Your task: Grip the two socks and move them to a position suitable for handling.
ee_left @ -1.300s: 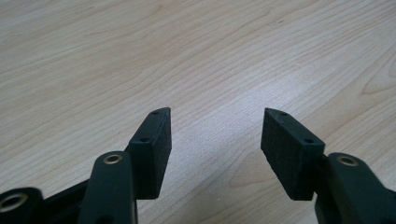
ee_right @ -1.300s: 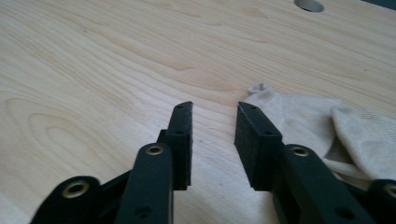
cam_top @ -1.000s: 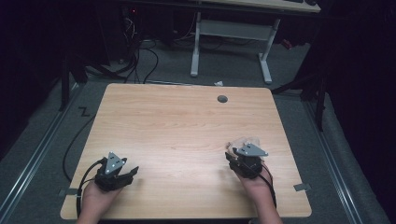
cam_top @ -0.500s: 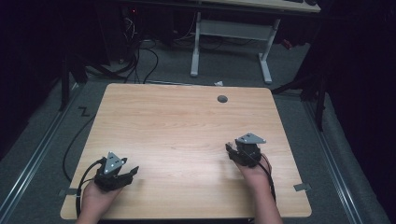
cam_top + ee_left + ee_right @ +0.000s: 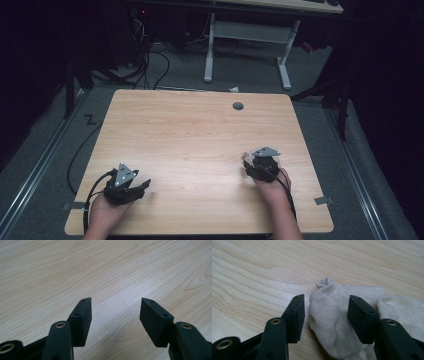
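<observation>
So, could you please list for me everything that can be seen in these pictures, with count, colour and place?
Light wooden table: one, pale wood, centre of the high view; a round grey hole near its far edge.
Cream knitted socks: apparently two, off-white, lying on the table at the right gripper; one lies between its jaws, the other beside it.
White-legged desk frame: one, white, beyond the table.
Black cables: several, on the grey floor at far left.
Left gripper: one, black, near left of the table, jaws open over bare wood.
Right gripper: one, black, near right; jaws have just been opening, pads apart from the sock.
Hands: two, at the near edge.
</observation>
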Motion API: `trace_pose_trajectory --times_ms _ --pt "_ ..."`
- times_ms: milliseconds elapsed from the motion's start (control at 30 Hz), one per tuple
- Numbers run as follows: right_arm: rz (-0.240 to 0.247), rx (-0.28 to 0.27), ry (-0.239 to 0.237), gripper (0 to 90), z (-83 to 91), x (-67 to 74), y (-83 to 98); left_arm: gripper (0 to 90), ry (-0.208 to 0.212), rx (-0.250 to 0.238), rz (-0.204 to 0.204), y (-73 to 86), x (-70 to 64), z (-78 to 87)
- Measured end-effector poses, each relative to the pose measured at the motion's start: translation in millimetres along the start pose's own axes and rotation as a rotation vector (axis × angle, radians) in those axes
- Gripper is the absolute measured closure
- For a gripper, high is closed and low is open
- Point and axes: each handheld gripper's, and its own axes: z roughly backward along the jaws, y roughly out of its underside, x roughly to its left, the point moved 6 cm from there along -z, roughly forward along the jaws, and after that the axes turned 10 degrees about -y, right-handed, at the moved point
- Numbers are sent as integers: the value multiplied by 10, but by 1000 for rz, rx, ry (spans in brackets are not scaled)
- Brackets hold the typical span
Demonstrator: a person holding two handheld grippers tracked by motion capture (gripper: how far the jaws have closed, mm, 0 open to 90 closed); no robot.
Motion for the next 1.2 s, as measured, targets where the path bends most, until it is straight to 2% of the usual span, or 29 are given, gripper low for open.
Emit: trace_pose_trajectory --times_ms 133,267,467,533,633,667,800,833,1000,1200 --pt "8 45 13 471 -86 11 41 434 3 0 7 4 9 4" --pt "0 42 10 539 -88 20 38 434 2 0 8 4 10 6" --pt "-15 35 3 588 -82 4 50 435 5 2 4 8 1 -3" --pt "-12 37 8 644 -78 0 50 435 5 2 4 8 1 -3" --pt "-16 31 -3 788 -59 3 43 437 3 0 6 7 6 -3" --pt "-19 25 -3 802 -48 5 35 437 4 2 6 7 7 -1" --pt "-21 5 -11 817 2 22 4 436 4 -1 6 5 6 3" --pt "-21 -19 -18 819 53 37 -21 436 4 -2 6 3 6 5" --pt "-12 -56 -31 819 136 101 -66 440 5 -2 4 2 2 4" --pt "17 -91 -41 818 199 200 -140 440 4 -5 6 -3 5 7"
